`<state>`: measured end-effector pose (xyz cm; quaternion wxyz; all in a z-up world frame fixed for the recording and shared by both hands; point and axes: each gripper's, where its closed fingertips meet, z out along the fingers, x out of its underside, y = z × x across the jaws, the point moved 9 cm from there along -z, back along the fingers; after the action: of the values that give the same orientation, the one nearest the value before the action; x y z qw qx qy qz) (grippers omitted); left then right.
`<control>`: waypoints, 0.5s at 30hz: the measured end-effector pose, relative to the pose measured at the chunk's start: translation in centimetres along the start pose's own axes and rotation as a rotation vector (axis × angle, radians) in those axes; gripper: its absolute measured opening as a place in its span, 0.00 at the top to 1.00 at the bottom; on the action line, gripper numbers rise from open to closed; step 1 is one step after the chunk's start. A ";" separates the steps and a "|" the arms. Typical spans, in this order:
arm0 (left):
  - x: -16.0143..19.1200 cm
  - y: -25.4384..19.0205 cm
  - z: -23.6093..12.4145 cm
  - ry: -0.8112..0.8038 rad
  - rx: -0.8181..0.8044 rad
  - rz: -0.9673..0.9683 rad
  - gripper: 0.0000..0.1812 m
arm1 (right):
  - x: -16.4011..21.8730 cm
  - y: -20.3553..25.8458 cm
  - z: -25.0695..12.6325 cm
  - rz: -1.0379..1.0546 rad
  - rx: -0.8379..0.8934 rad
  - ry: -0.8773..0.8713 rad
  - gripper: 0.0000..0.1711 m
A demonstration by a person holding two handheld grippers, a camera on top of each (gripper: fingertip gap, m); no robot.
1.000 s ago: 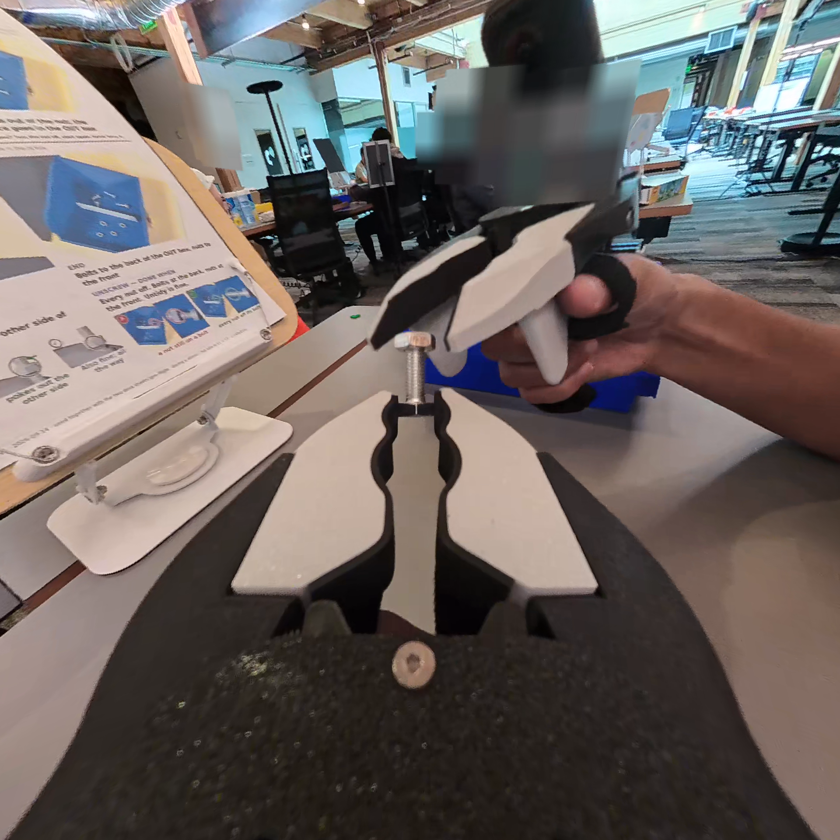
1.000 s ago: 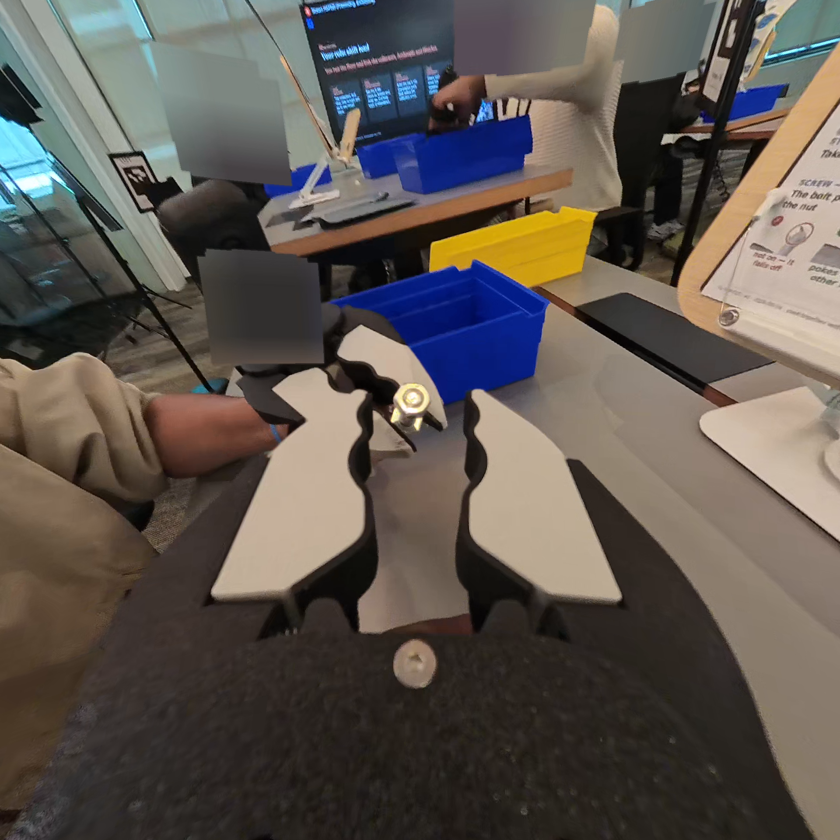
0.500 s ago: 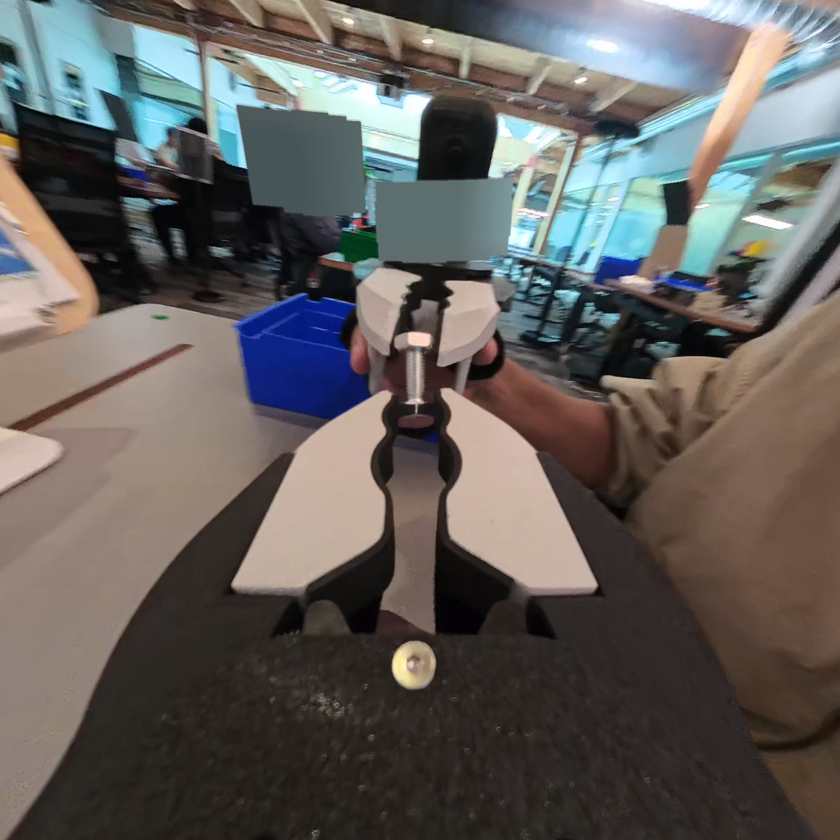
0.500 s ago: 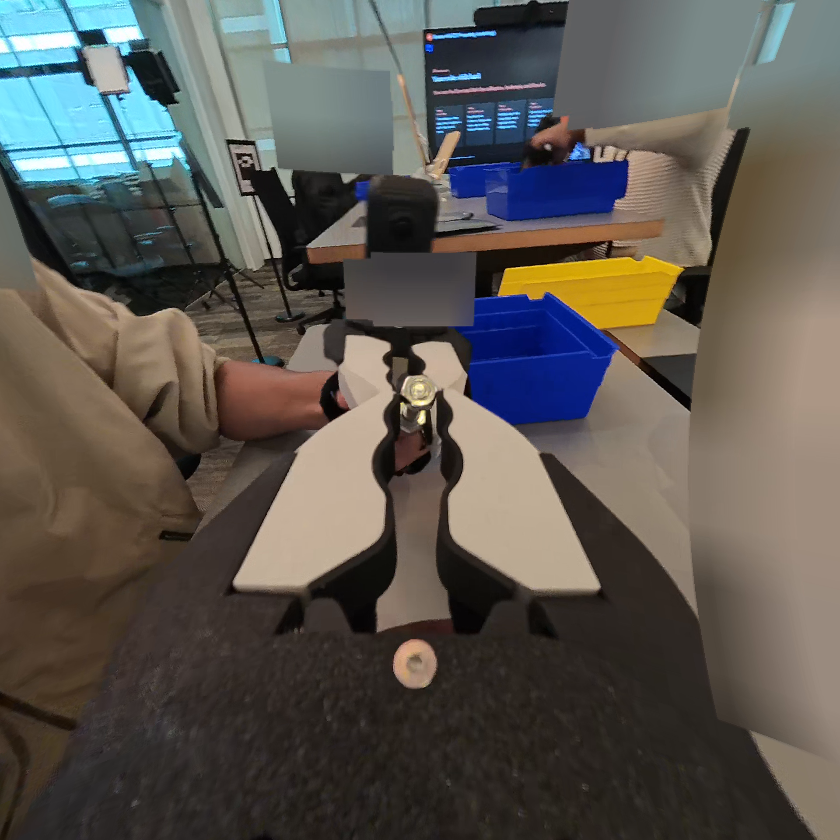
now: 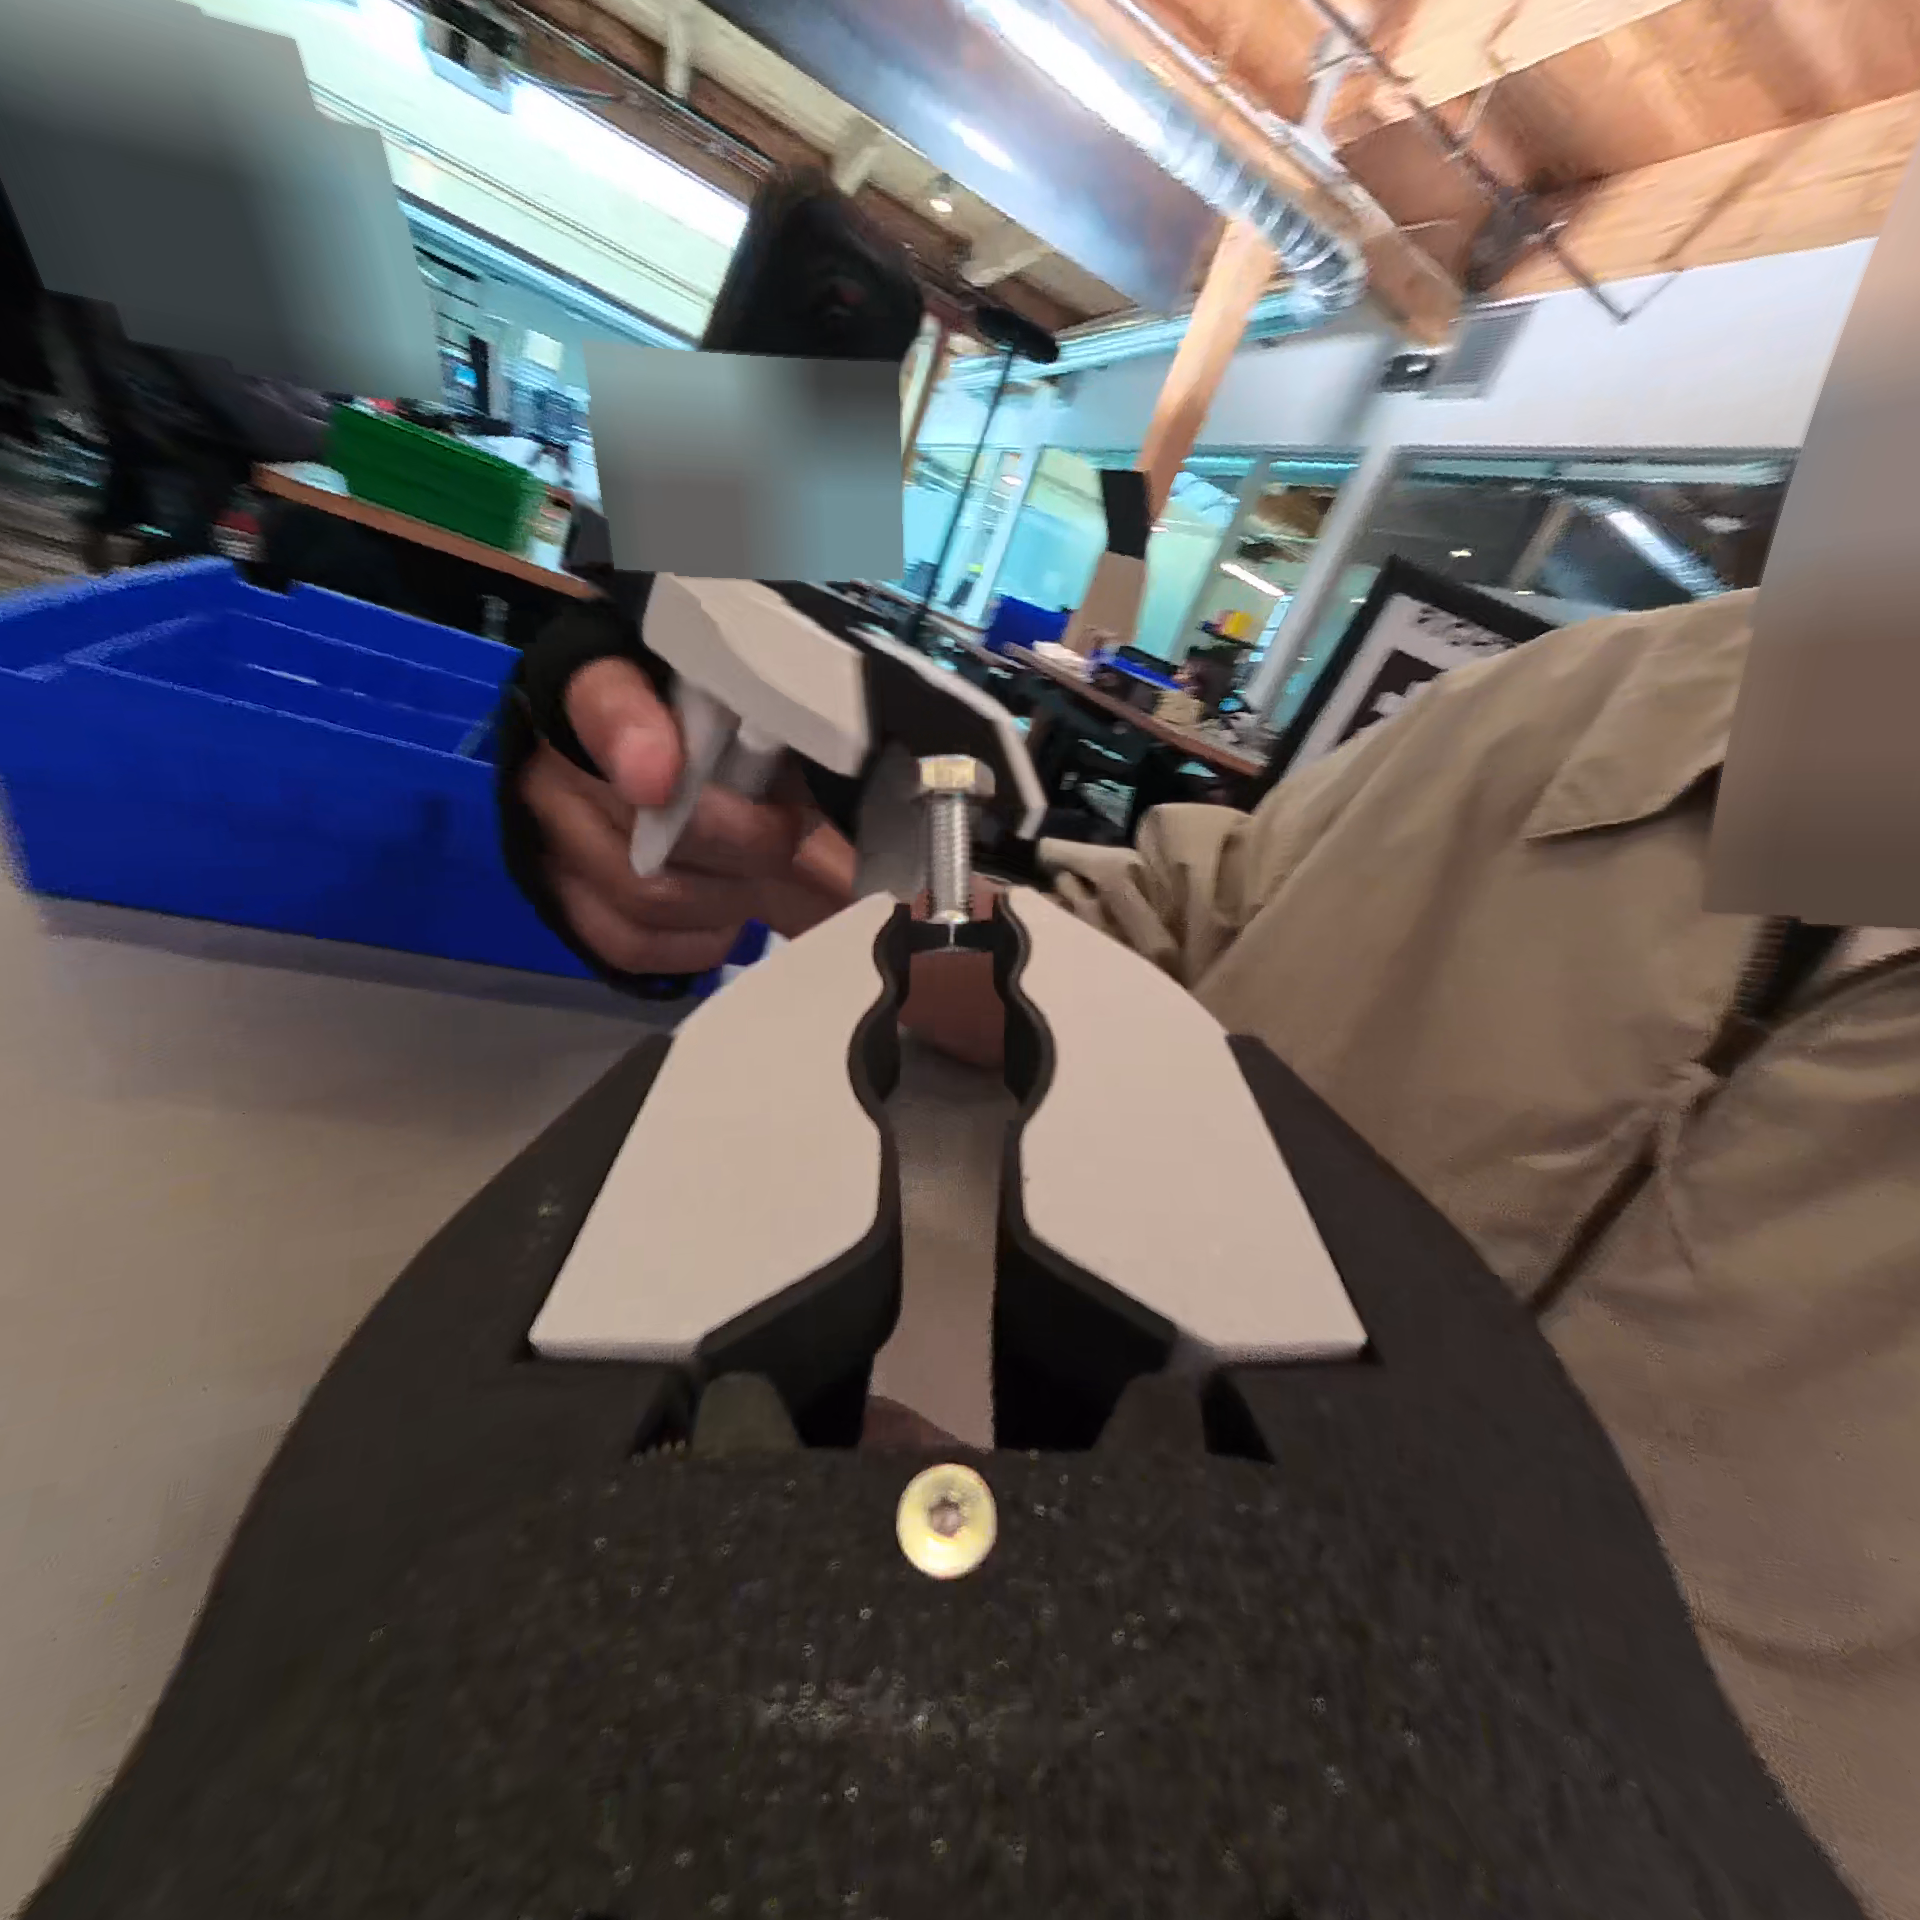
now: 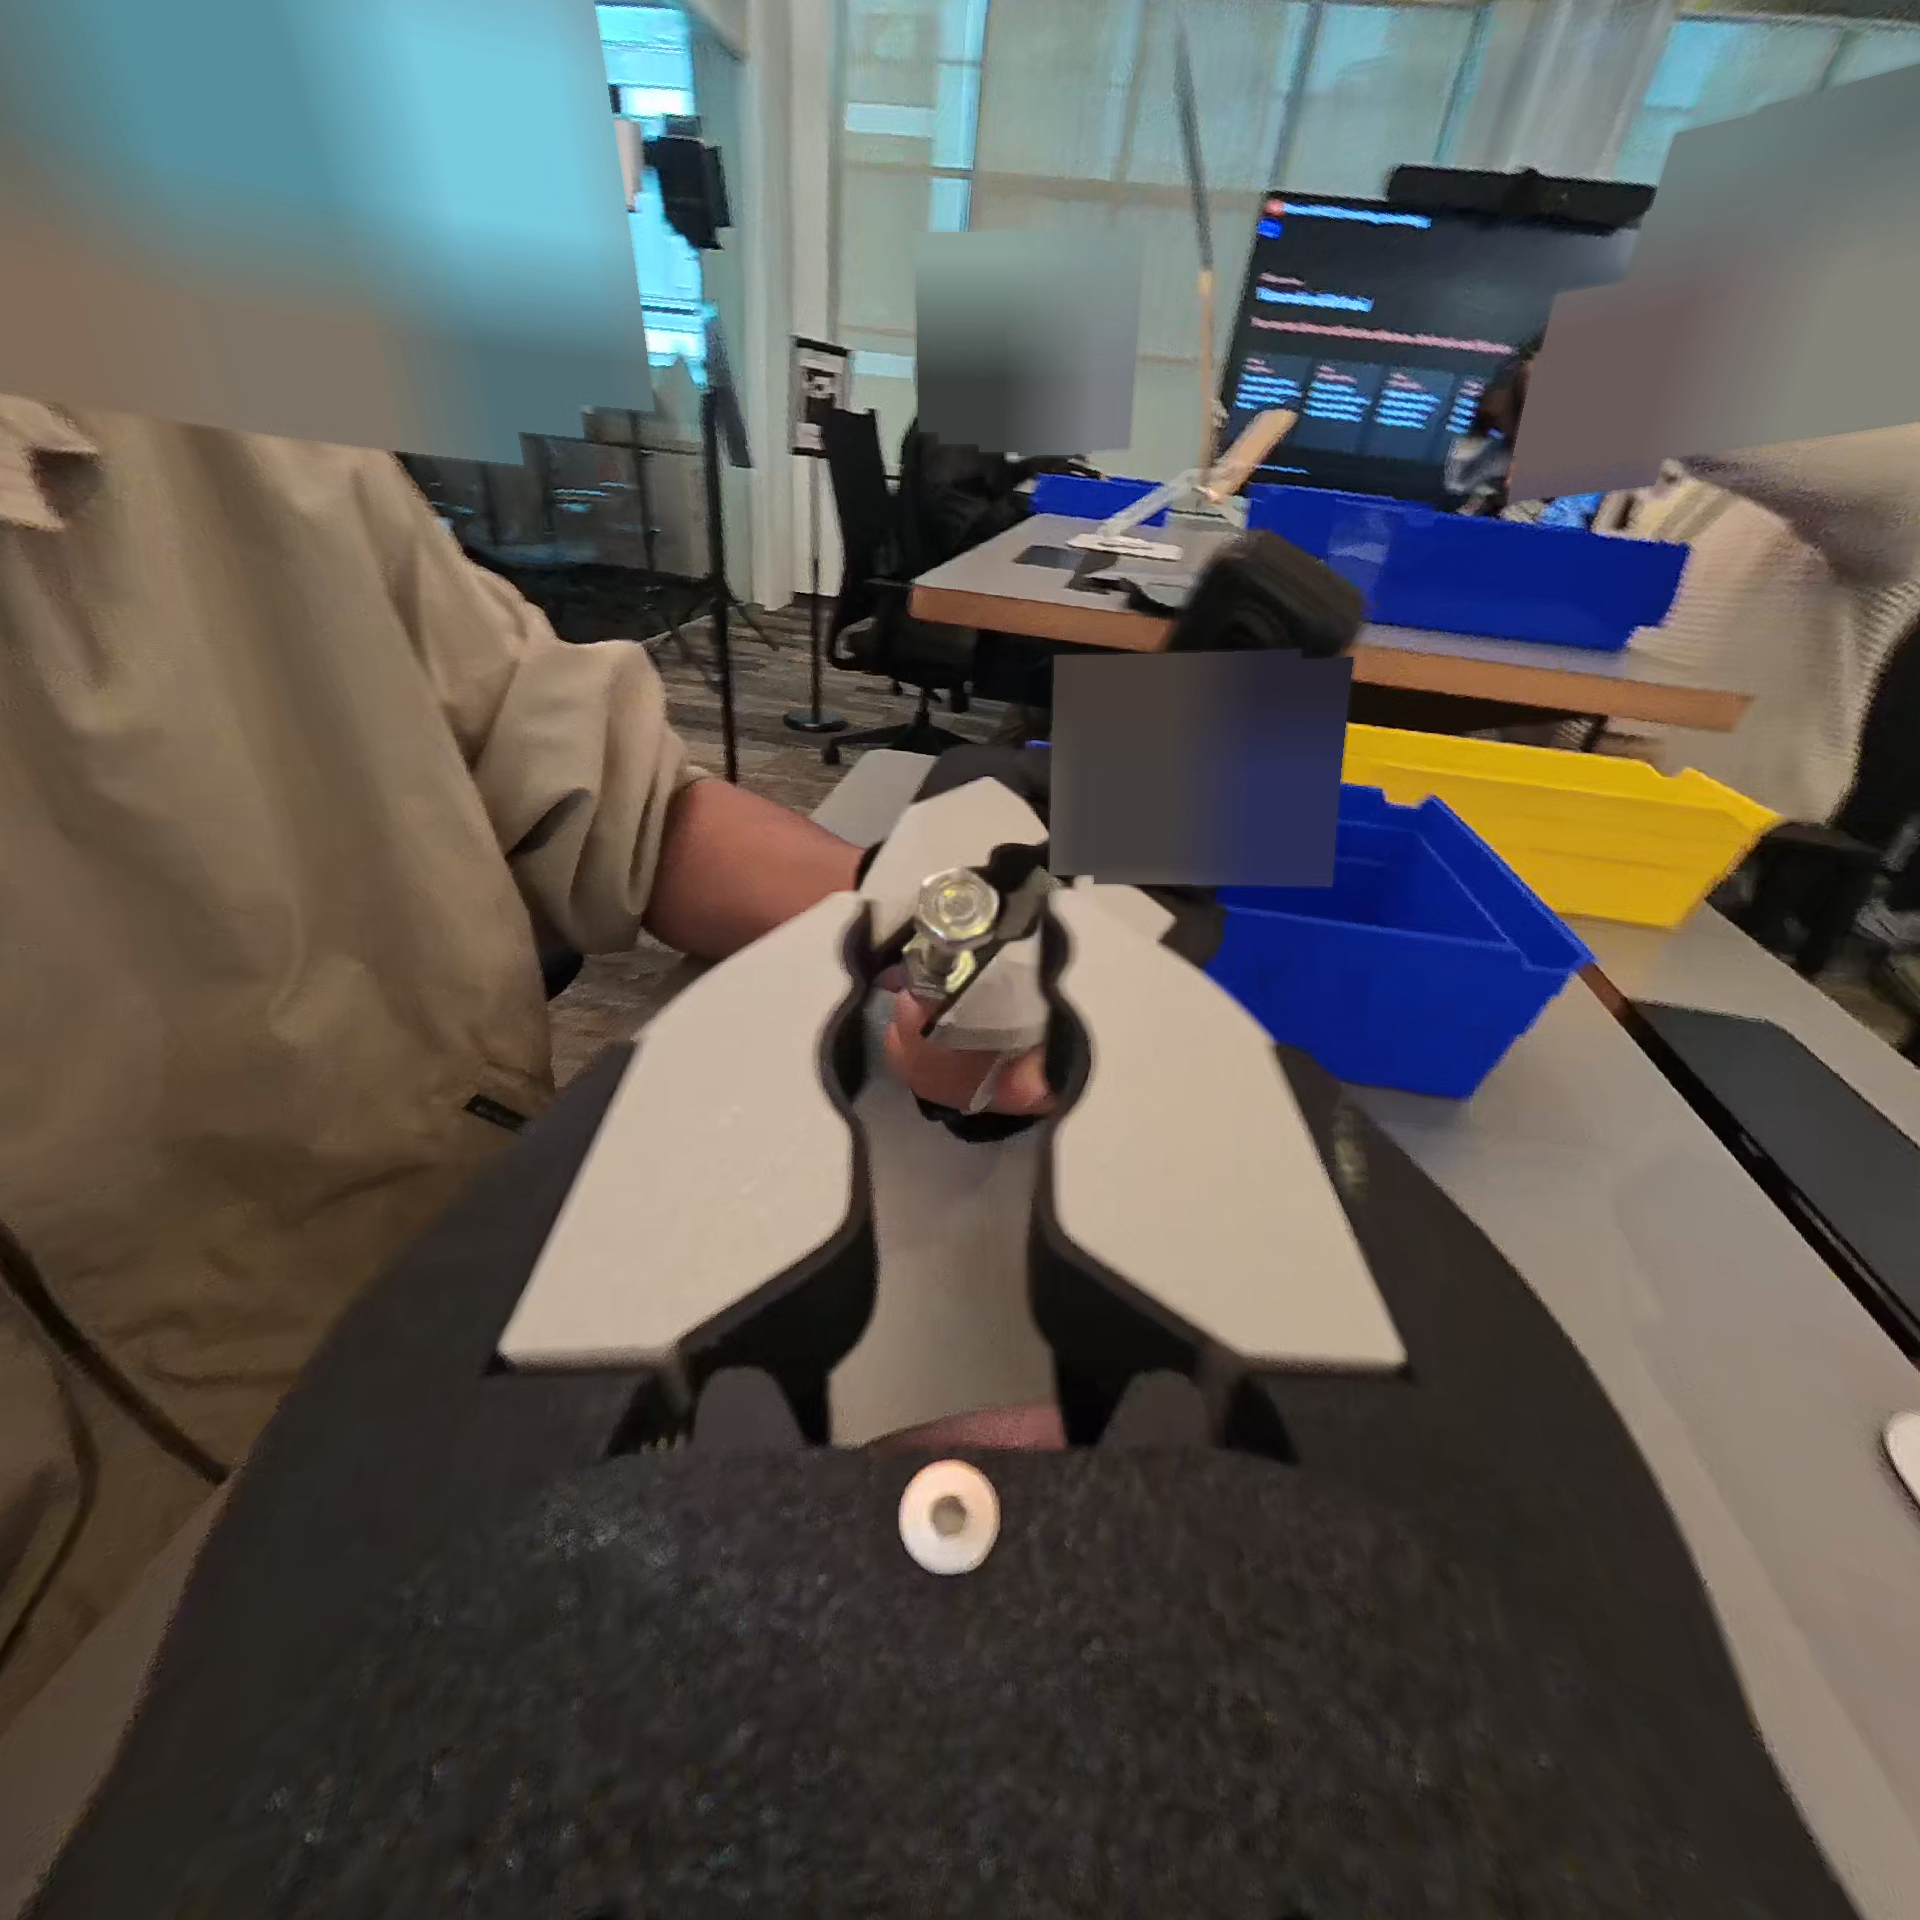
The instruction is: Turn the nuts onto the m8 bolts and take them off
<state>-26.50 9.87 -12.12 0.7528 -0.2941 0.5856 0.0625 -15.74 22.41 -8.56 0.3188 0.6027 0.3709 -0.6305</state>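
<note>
A silver hex-head bolt (image 5: 948,842) stands upright out of my left gripper (image 5: 951,920), which is shut on the shank's lower end. I cannot tell whether a nut sits between those tips. My right gripper (image 6: 951,920) faces the bolt (image 6: 954,906) head-on, its fingers on either side of the head with small gaps, so it is open. In the left wrist view the right gripper (image 5: 925,764) comes in from the upper left, rolled to one side, with a hand on its handle. Both are held above the grey table (image 5: 208,1143).
A blue bin (image 5: 239,748) stands on the table behind the grippers and also shows in the right wrist view (image 6: 1382,956). A yellow bin (image 6: 1538,831) is behind it. A black pad (image 6: 1787,1122) lies at the right. The person's beige jacket (image 5: 1507,987) is close by. Only a small space, under 4 cm, lies between the two pairs of fingers.
The right gripper closed around the bolt head half a second ago; now its fingers stand wider and it has rolled sideways. Both views have swung towards the person. The left gripper keeps the bolt.
</note>
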 end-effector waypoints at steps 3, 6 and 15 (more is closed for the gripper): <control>-1.0 0.4 -0.8 -0.042 -0.207 0.123 0.92 | -0.2 -1.1 -0.3 0.075 0.102 0.009 0.73; -1.9 0.8 -1.5 -0.034 -0.499 0.309 0.92 | 0.1 -2.9 -0.8 0.219 0.224 -0.009 0.72; -1.1 2.0 -0.7 0.162 -0.935 0.625 0.92 | 2.4 -5.5 -0.8 0.664 0.406 -0.070 0.79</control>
<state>-28.29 11.43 -11.89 0.4408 -0.4126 0.6109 0.5122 -20.10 26.08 -10.52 0.3923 0.7188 0.0124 -0.5738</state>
